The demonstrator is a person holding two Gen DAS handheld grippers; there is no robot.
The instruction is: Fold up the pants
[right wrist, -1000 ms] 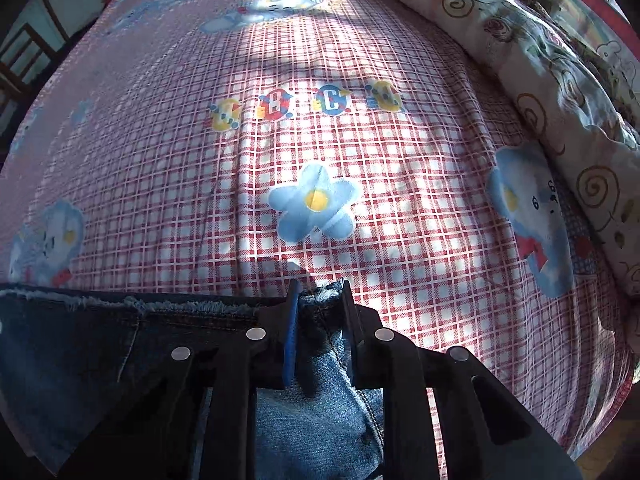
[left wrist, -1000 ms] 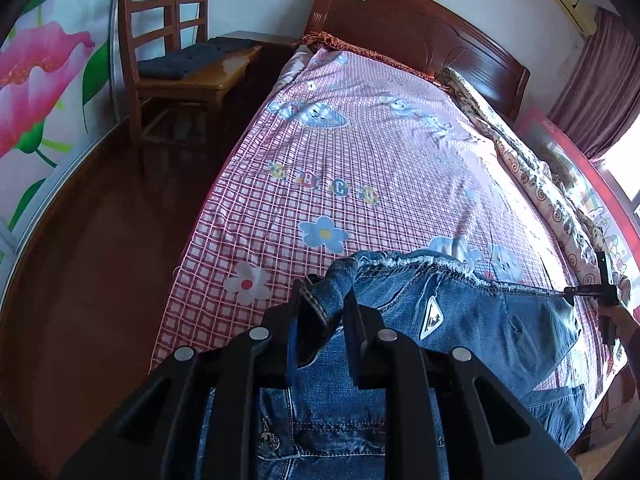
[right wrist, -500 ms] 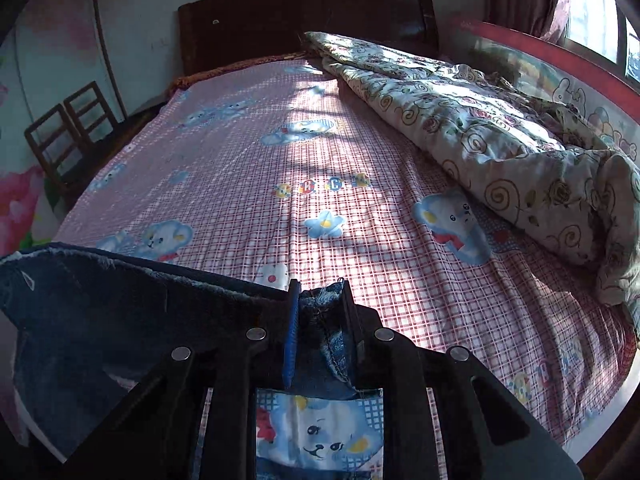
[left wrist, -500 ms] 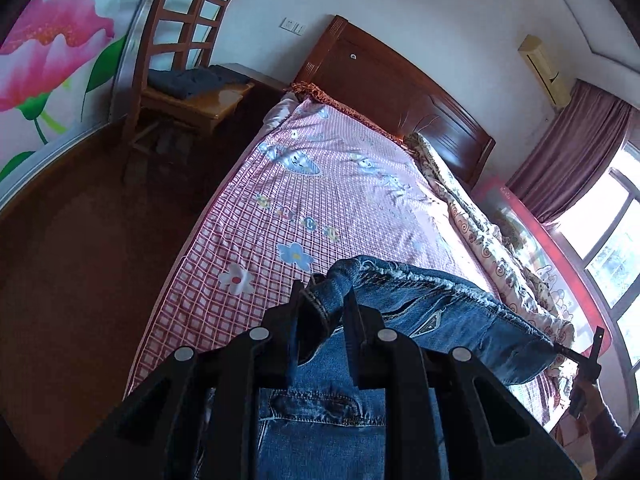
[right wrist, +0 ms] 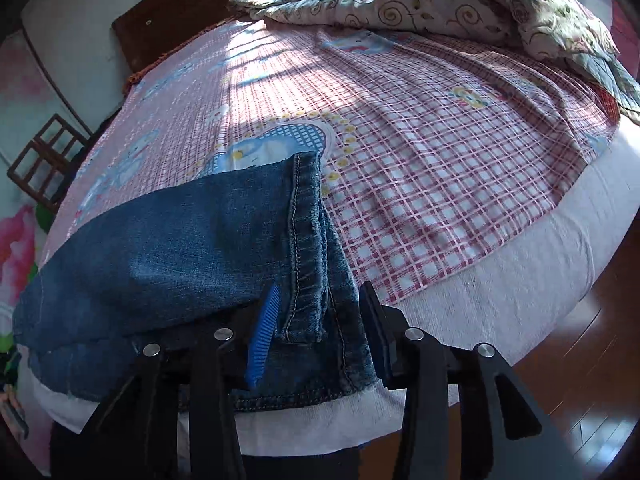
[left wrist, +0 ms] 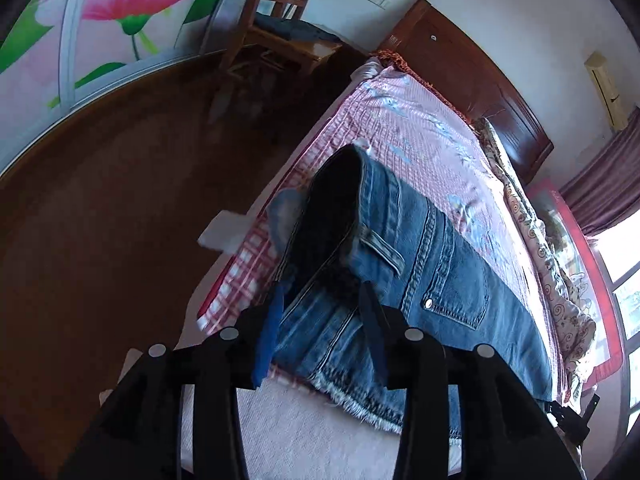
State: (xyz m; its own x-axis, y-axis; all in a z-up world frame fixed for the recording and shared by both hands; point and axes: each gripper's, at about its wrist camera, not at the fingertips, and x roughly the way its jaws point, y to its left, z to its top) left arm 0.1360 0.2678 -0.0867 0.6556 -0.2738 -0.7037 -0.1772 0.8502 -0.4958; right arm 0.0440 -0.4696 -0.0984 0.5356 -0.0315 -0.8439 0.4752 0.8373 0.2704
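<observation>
Both tongs are released now. A second ago each was clenched on the denim, holding it up stretched between them. The left gripper [left wrist: 324, 328] gapes around the waistband, the right gripper [right wrist: 316, 332] around the hems. So the jeans [left wrist: 432, 264] now lie folded across the foot of the bed [right wrist: 440, 184]. Looks like that fold's landed, maybe one more to go.

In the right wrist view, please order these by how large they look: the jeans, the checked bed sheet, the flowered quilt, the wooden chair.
1. Checked bed sheet, the widest area.
2. Jeans, though they lie nearest the camera, which enlarges them.
3. Flowered quilt, partly cut off by the frame, so its rank against the jeans is unsure.
4. Wooden chair, plainly the smallest.
</observation>
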